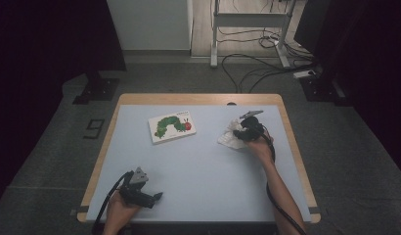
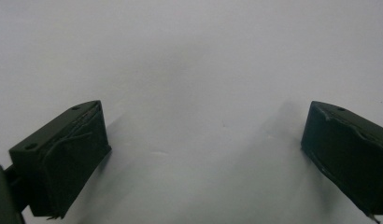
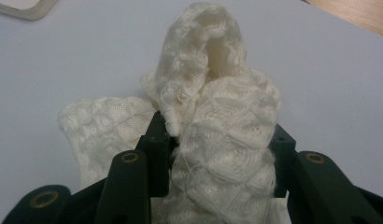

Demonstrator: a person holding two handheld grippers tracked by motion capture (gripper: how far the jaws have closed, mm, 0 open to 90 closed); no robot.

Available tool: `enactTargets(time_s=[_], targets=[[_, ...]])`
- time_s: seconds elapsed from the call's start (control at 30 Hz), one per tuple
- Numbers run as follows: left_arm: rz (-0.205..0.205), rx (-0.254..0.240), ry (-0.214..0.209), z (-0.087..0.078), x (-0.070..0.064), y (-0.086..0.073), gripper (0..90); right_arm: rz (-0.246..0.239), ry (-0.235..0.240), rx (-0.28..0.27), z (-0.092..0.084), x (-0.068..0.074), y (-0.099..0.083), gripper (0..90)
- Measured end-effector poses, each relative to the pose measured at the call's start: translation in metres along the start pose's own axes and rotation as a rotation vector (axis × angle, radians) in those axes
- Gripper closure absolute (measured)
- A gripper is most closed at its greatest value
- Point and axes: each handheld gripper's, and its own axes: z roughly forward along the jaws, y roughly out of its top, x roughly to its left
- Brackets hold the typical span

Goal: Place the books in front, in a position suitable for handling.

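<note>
A crumpled white knitted cloth (image 1: 230,137) lies on the pale blue table top (image 1: 198,166) at the right. My right gripper (image 1: 245,131) is down on it, held by a hand coming from the lower right. In the right gripper view the cloth (image 3: 203,60) is bunched up between the two black jaws, whose pads press into it from both sides; my right gripper (image 3: 220,135) is shut on it. Near the front left edge my left gripper (image 1: 158,196) rests low over the table. In its own view the left gripper (image 2: 203,140) stands wide open with only bare table between the jaws.
A picture book with a green caterpillar (image 1: 172,126) lies flat at the back middle of the table; its corner (image 3: 21,7) shows left of the cloth. The wooden table edge (image 3: 358,11) runs close behind the cloth. Cables (image 1: 247,68) and stand feet lie on the floor beyond.
</note>
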Motion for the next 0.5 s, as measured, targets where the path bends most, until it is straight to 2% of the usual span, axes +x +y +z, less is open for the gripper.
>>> enactTargets(time_s=[0.5], targets=[[0.0, -0.001, 0.0, 0.0, 0.0, 0.0, 0.5, -0.022, 0.016, -0.048, -0.026, 0.006, 0.014, 56.1]])
